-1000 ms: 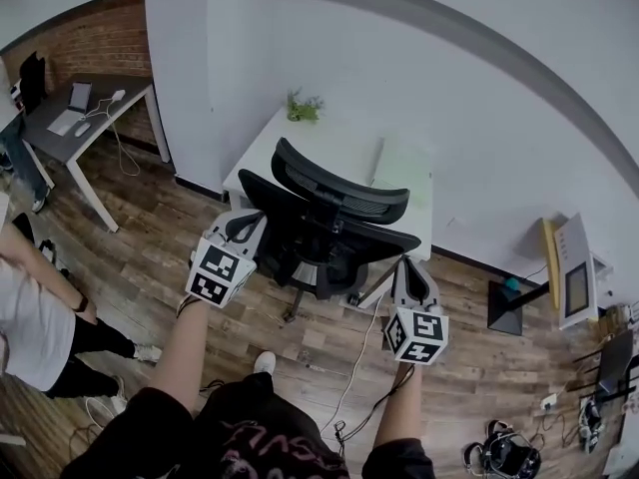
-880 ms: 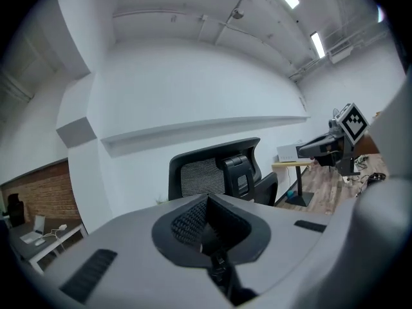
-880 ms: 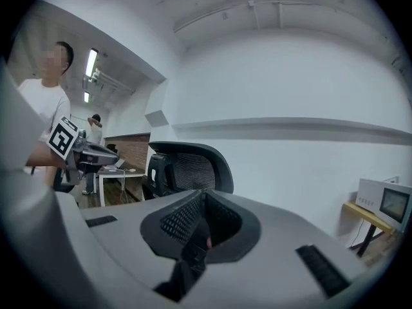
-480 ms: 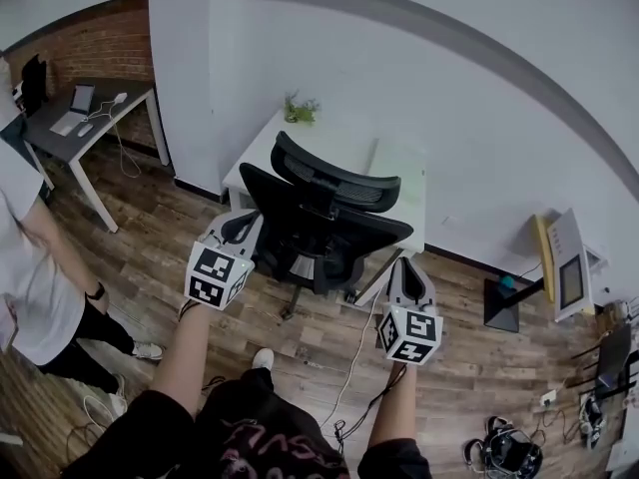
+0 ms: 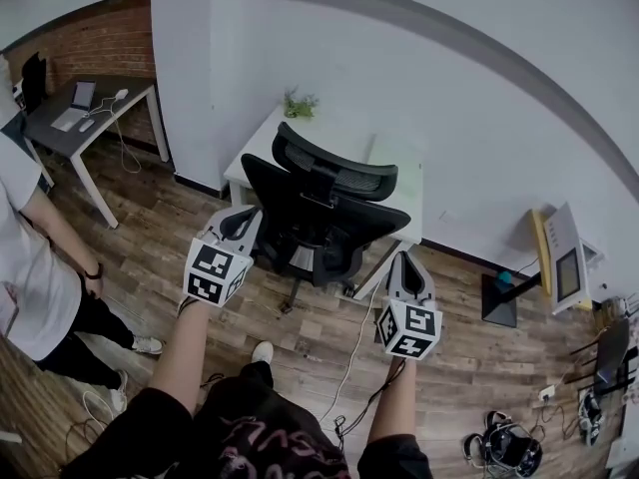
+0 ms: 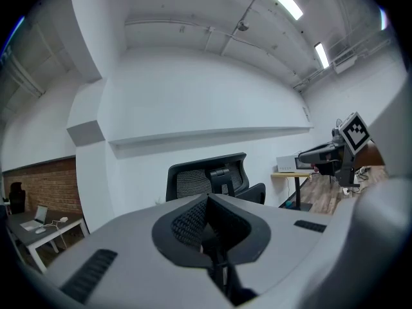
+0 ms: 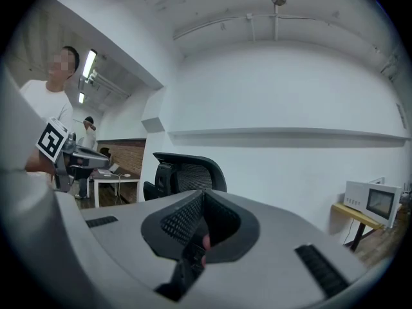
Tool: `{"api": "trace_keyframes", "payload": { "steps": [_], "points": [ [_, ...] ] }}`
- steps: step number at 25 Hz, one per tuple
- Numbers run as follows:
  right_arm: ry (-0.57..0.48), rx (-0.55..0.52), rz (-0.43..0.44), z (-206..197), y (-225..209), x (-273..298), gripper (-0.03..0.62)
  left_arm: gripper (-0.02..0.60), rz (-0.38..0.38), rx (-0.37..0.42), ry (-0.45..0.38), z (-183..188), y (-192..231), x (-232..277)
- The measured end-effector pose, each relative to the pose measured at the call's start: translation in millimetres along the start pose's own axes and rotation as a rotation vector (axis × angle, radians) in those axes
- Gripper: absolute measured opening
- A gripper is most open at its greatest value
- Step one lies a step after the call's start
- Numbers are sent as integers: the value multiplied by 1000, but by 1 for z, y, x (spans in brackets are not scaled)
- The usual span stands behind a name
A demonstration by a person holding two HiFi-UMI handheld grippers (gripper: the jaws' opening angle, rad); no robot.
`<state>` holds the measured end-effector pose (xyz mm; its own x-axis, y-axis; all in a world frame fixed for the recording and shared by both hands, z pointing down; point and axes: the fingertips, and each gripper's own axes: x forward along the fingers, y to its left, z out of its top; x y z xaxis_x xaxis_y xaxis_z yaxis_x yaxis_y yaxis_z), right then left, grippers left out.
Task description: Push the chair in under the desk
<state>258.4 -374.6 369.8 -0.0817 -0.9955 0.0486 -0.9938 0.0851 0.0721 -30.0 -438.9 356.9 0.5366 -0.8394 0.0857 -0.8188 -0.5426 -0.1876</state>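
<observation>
**Both grippers closed at the chair's back, chair at the desk's near edge**

Wood-plank flooring [image 5: 319, 332] runs up to a plain white wall [image 5: 449, 98], and a white rectangular desk [image 5: 344, 140] stands against that wall with a small green potted plant [image 5: 300, 105] at its far left corner. Right at the desk's near edge stands the black mesh-backed office chair [image 5: 319, 218], its curved headrest and backrest turned toward the person. From the head view the headrest overlaps the desktop; how far the seat reaches under the desk cannot be told.

At the left side of the chair's back is the left gripper [image 5: 243, 220], held level. Its own view shows the jaws pressed together with nothing between them, the chair [image 6: 206, 180] straight ahead. Just off the chair's right armrest, the right gripper [image 5: 404, 259] also points level, jaws likewise together and empty, looking at the chair [image 7: 187, 171] from its right rear. Whether either tip actually touches the chair is unclear.

A thin white cable [image 5: 354, 352] trails across the floor between the person's arms. To the left stands a dark grey-topped desk [image 5: 60, 133] carrying an open laptop [image 5: 78, 98], and a bystander in a white shirt [image 5: 25, 267] is at the frame's left edge. At the right, a white boxy appliance [image 5: 557, 262] rests on a yellow shelf.
</observation>
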Motion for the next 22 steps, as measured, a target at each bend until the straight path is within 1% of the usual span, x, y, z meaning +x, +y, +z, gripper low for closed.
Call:
{"api": "trace_keyframes", "payload": {
  "steps": [9, 14, 22],
  "points": [
    [-9, -3, 8, 4, 4, -8, 27, 15, 13, 17, -11, 6, -1, -11],
    [-21, -8, 18, 12, 10, -10, 26, 14, 21, -3, -15, 7, 4, -19],
    [-25, -10, 20, 16, 17, -9, 28, 14, 20, 6, -14, 8, 4, -23]
  ]
}}
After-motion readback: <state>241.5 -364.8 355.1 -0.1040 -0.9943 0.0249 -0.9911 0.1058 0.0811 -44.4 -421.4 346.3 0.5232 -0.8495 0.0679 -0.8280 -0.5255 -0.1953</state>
